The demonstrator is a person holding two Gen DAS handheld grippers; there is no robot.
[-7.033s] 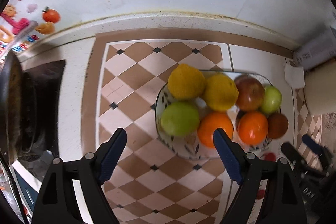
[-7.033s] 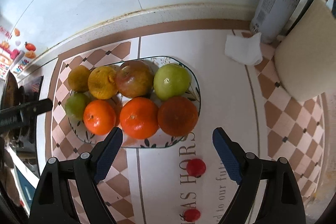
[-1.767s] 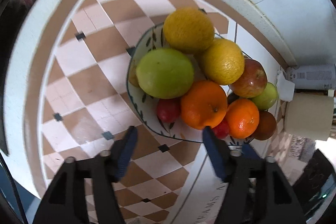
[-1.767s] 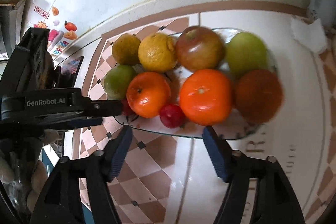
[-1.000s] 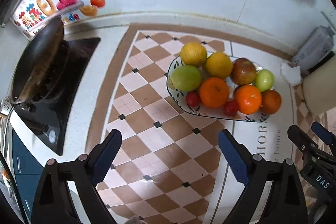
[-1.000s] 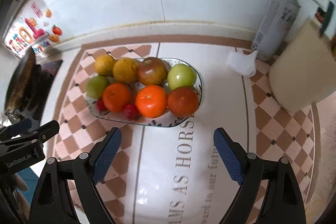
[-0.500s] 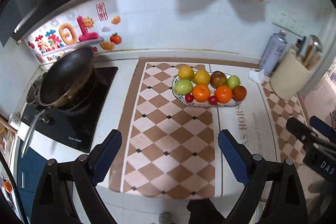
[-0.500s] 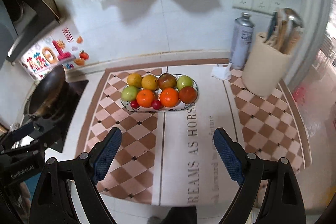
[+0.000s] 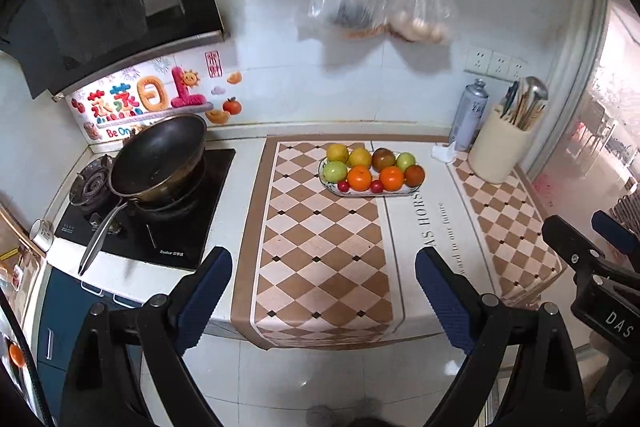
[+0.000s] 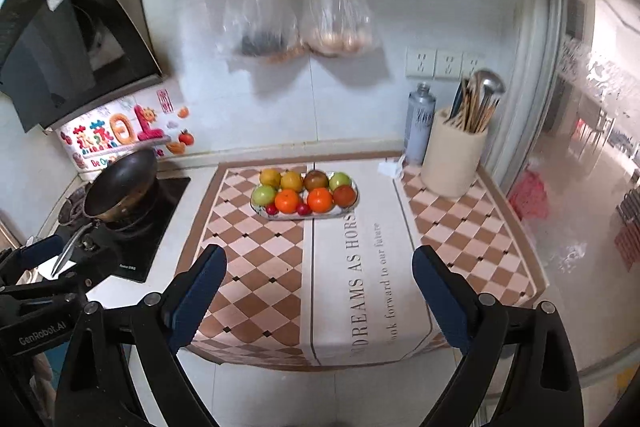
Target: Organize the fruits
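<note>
A black wok (image 9: 160, 157) sits tilted on the gas hob (image 9: 148, 211) at the far left of a kitchen bench (image 9: 248, 187), its long handle pointing toward the bench edge, clear of the work area. Beside it, a checked runner (image 9: 320, 247) covers the bench and hangs over the front edge. On the runner, toward the wall, stands an oval patterned plate (image 9: 400, 191) holding the fruit in two tidy rows: two yellow citrus (image 9: 337, 152), a dark red apple (image 9: 383, 159) and a green apple (image 9: 405, 160) behind; a green fruit (image 9: 334, 171), two oranges (image 9: 359, 178) and a brownish-red fruit (image 9: 414, 175) in front, with two small red fruits (image 9: 343, 185) tucked into the front gaps, probably so they cannot roll off. Nothing loose lies on the runner near the plate, which suggests the sorting is finished. Further right, a grey spray can (image 9: 469, 119) and a cream utensil pot (image 9: 500, 151) stand against the wall. The left hand-held gripper (image 9: 322, 291) hangs off the bench edge above the floor, well apart from the plate, its blue-padded fingers (image 9: 444, 301) spread wide and holding nothing. The right hand-held gripper (image 10: 318, 287) does likewise, fingers spread and empty, both apparently backed away because no grasp is needed.
</note>
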